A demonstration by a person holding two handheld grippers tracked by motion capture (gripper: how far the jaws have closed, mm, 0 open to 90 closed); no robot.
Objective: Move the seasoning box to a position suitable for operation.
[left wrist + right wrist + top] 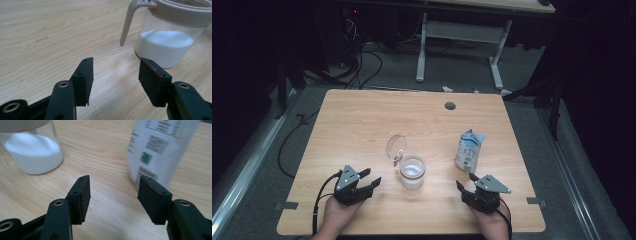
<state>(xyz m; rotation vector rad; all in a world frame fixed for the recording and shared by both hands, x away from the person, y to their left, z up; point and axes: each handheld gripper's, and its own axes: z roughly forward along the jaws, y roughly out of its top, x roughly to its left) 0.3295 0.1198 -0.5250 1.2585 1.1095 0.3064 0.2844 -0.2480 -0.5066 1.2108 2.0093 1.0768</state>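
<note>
Watching my left gripper (373, 180): jaws spread, nothing between them, glass jar (412, 172) of white powder just ahead to its right, lid open | my right gripper (464, 182): jaws spread and empty, white pouch (469, 150) standing just beyond its right pad (152, 200), apart | jar mid-table (362, 115), between both grippers.
</note>
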